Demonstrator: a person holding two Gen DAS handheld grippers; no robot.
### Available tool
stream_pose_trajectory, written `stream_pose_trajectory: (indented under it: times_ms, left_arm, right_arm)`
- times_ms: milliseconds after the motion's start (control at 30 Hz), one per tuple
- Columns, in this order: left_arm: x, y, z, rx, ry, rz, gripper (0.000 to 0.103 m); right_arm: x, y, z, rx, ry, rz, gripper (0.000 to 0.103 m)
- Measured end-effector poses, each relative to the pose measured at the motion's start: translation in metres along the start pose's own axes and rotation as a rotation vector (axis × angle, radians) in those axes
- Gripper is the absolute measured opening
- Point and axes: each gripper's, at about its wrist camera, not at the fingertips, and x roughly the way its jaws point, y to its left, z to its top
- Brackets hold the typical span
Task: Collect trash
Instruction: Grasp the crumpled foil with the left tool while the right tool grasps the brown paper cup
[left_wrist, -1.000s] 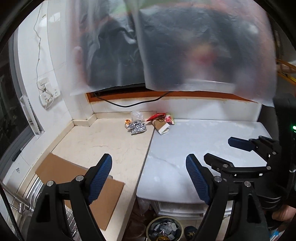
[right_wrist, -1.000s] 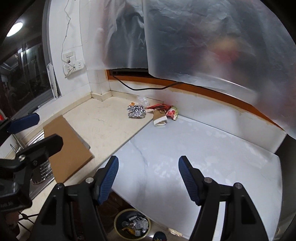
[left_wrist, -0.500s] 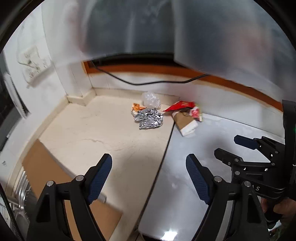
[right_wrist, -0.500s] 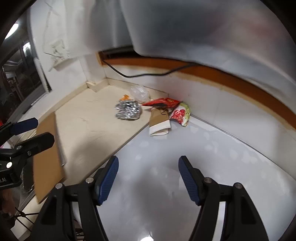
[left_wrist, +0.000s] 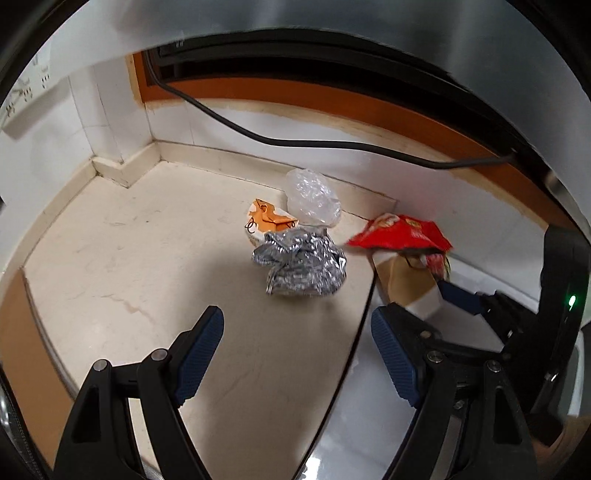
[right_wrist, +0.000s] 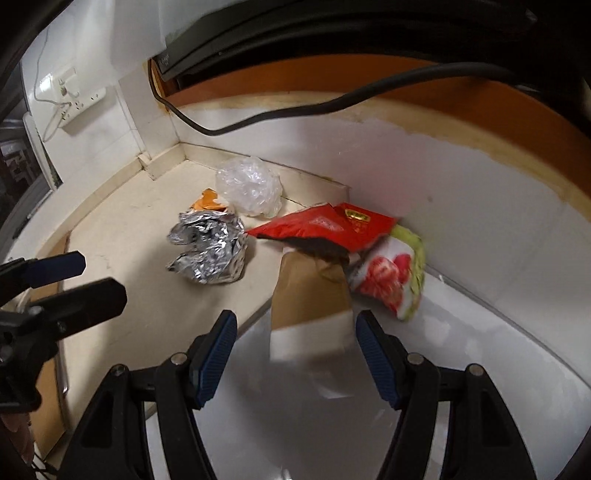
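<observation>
Silver crumpled foil, red snack wrapper, brown-and-white paper bag, clear plastic wad, blue-padded fingers

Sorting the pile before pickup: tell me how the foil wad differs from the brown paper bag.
The foil wad is silver, shiny and crumpled into a lump; the brown paper bag is matte, flatter and oblong. The wad sits on the beige counter, while the bag straddles the seam onto the white slab. Both lie ungripped.

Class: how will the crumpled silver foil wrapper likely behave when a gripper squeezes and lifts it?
The foil wrapper is crumpled into loose folds, so it probably crushes further under pressure. It looks thin and hollow, likely very light. Its irregular shape suggests it won't roll.
</observation>
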Motion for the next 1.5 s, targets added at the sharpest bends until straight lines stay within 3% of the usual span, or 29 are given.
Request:
stream_pose_trajectory:
  times_ms: [167, 567, 767, 900, 1000, 1200, 1500]
  left_arm:
    - [0.021, 0.012, 0.011, -0.068, 0.028, -0.042, 0.081]
    - [0.071, 0.01, 0.032, -0.106, 0.114, -0.076, 0.081]
    - [0.102, 0.006, 0.037, -0.105, 0.152, -0.036, 0.081]
    - [0.109, 0.005, 0.039, -0.12, 0.128, -0.016, 0.079]
    - [0.106, 0.005, 0.036, -0.125, 0.102, -0.015, 0.071]
    - [0.092, 0.0, 0.025, -0.111, 0.049, 0.006, 0.071]
    - [0.034, 0.004, -0.023, -0.118, 0.022, -0.028, 0.071]
  right_arm:
    - [0.023, 0.0, 0.006, -0.004, 0.04, 0.004, 0.05]
    - [0.011, -0.004, -0.007, -0.025, 0.017, 0.044, 0.049]
    - [0.006, -0.012, -0.011, -0.007, 0.03, 0.053, 0.049]
    - [0.006, -0.012, -0.01, -0.008, 0.031, 0.054, 0.049]
    - [0.006, -0.01, -0.01, -0.014, 0.033, 0.051, 0.049]
    - [0.004, -0.009, -0.012, 0.002, 0.037, 0.063, 0.048]
    - [-0.017, 0.004, -0.024, 0.003, 0.024, 0.071, 0.048]
